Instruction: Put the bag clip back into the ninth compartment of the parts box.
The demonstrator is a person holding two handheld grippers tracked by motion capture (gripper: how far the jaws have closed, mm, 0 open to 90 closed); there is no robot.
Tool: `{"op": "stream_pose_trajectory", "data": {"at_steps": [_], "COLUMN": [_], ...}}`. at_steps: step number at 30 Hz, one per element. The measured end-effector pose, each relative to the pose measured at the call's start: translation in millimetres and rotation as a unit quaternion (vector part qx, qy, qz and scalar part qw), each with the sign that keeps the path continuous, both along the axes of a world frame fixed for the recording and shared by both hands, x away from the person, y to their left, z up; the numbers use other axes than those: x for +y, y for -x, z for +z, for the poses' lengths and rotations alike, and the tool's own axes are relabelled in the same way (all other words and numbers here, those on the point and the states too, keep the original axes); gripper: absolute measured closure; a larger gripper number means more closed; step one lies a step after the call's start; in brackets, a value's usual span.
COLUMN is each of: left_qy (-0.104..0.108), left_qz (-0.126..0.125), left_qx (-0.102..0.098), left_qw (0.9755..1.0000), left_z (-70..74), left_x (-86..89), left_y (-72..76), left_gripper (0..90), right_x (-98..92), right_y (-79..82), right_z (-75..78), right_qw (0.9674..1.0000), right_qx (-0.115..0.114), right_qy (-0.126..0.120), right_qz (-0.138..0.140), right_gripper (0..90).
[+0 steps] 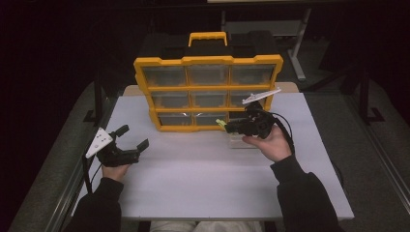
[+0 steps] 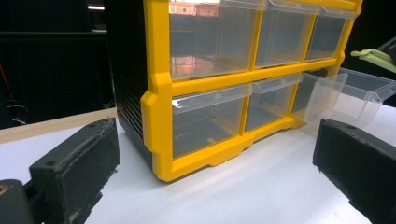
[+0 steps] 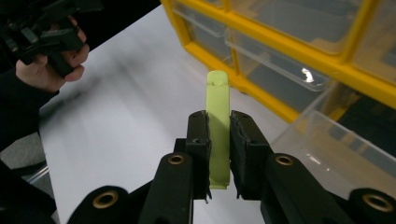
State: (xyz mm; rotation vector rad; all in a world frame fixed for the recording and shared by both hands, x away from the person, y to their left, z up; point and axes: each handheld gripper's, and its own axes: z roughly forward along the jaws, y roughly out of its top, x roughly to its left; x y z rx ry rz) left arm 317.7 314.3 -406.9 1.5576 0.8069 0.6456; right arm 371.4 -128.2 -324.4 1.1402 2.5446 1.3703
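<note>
A yellow-framed organiser (image 1: 208, 92) with several clear drawers stands at the back of the white table (image 1: 193, 169). Its bottom-right drawer (image 1: 241, 140) is pulled out onto the table, also seen as a clear drawer (image 2: 355, 93) and a clear drawer (image 3: 345, 154). My right gripper (image 1: 226, 124) is shut on a flat light-green piece (image 3: 218, 135), held just left of that drawer. The green piece (image 1: 221, 123) pokes out past the jaws, and the green piece (image 2: 376, 57) hangs above the drawer. My left gripper (image 1: 133, 137) stands open at the table's left, nothing between its jaws.
The organiser's black body and yellow handle (image 1: 208, 38) rise behind its front. A wooden strip (image 2: 56, 123) edges the table's far side. Bare table surface (image 1: 203, 179) lies between the two hands. Dark floor and a metal stand (image 1: 295, 53) lie beyond.
</note>
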Motion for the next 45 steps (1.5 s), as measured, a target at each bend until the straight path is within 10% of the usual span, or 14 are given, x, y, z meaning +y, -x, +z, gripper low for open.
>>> {"op": "stream_pose_trajectory", "data": {"at_steps": [36,45], "left_qy": [-0.008,-0.007], "left_qz": [-0.012,-0.012], "left_qx": [-0.002,-0.002], "left_qw": [0.9999,0.9999], "left_z": [1.3,1.3], "left_x": [-6.0,-5.8], "left_y": [1.8,1.9], "left_gripper": [0.4,0.4], "right_x": [-55.5,-54.0], "right_y": [-21.9,-17.2], "right_z": [-20.0,-17.4], "right_qw": [0.9956,0.9963], "right_qx": [0.031,0.001], "right_qy": [-0.015,-0.008], "right_qz": [-0.087,-0.086], "right_gripper": [76.3,47.1]}}
